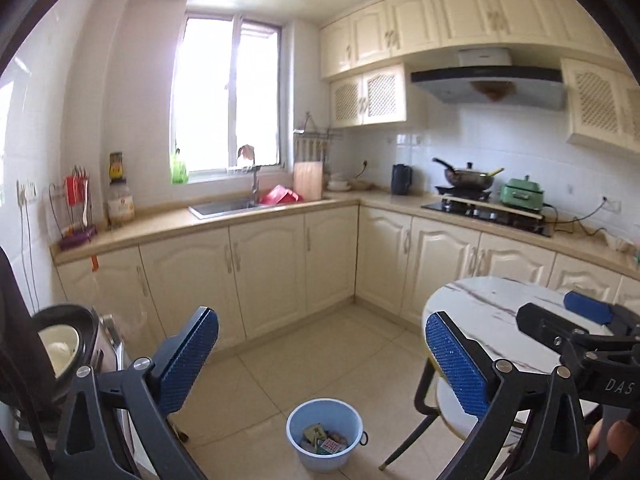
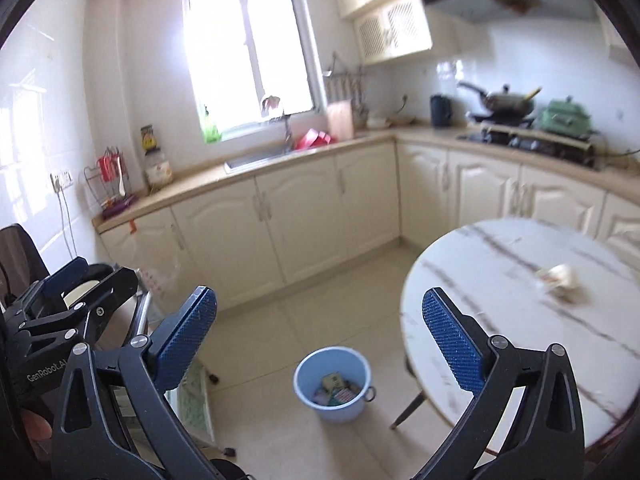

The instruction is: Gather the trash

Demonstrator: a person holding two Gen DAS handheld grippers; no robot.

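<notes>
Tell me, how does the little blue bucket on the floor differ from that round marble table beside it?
The blue bucket stands on the floor; the marble table stands raised on dark legs. The bucket is small and deep, the table wide and flat. The bucket holds several packets and wrappers; the table bears one crumpled whitish scrap. Both are round.

Lettering on the two gripper bodies only

White "DAS" stands on the black body of the right gripper, at the left wrist view's right edge; white "GenRobot.AI" stands on the left gripper; the bucket's packaging print is too small to read.
</notes>
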